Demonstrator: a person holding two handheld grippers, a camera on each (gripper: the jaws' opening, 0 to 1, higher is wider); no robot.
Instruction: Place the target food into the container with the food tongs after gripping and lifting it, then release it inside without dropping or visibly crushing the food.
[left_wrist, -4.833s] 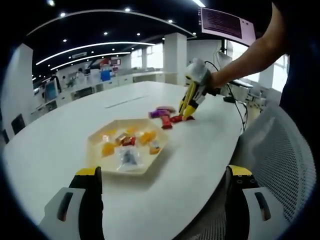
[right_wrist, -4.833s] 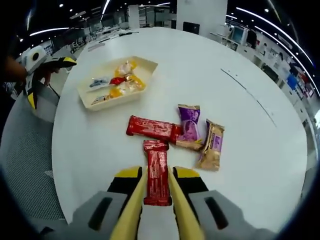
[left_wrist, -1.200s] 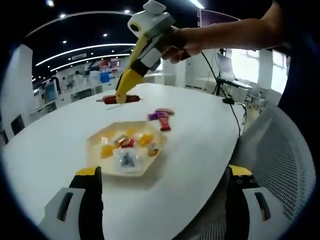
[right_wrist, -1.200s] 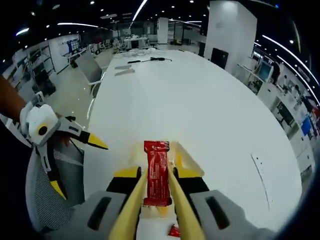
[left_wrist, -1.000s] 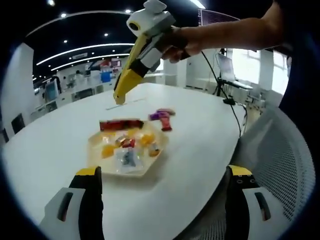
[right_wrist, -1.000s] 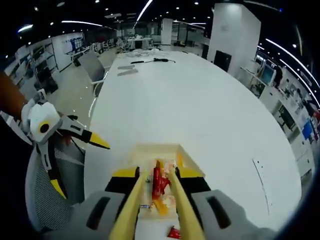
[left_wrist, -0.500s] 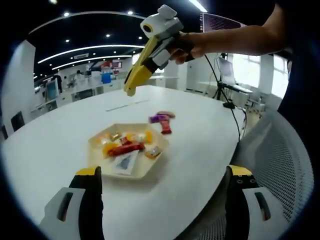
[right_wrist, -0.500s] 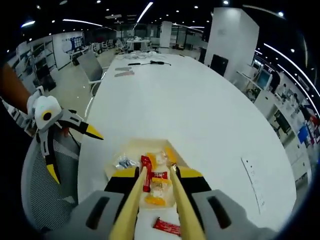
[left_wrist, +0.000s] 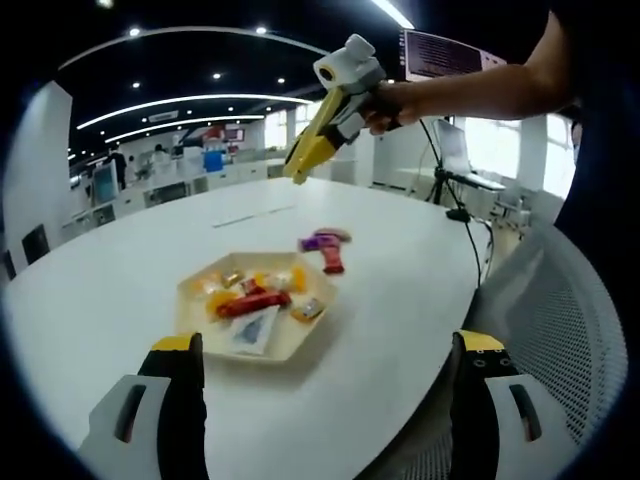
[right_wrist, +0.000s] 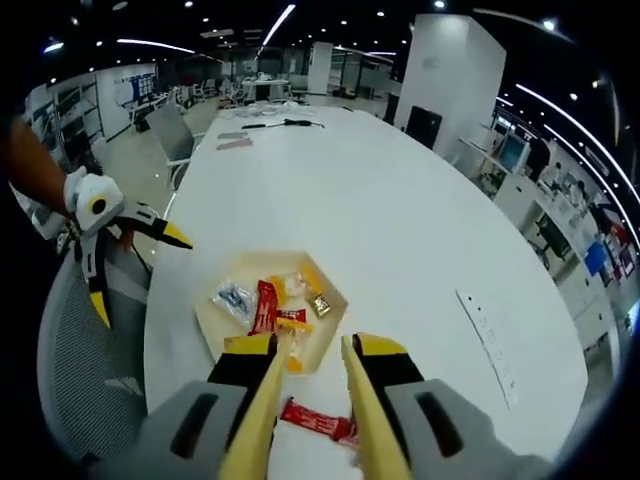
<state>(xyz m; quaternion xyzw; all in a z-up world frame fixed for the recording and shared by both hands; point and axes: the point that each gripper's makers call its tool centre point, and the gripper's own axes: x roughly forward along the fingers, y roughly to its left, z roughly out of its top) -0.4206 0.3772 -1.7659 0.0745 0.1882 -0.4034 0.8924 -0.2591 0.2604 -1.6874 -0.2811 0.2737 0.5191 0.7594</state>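
Red bar (left_wrist: 253, 299) in tray (right_wrist: 215, 325); both grippers' fingers released, empty

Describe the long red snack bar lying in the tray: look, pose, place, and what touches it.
The long red foil-wrapped snack bar lies flat inside the pale hexagonal tray on the white table. It is narrow, glossy and looks uncrushed. It rests across small yellow and orange wrapped sweets, beside a clear packet. Neither tool touches it; the right tool hangs above the table, apart from it.
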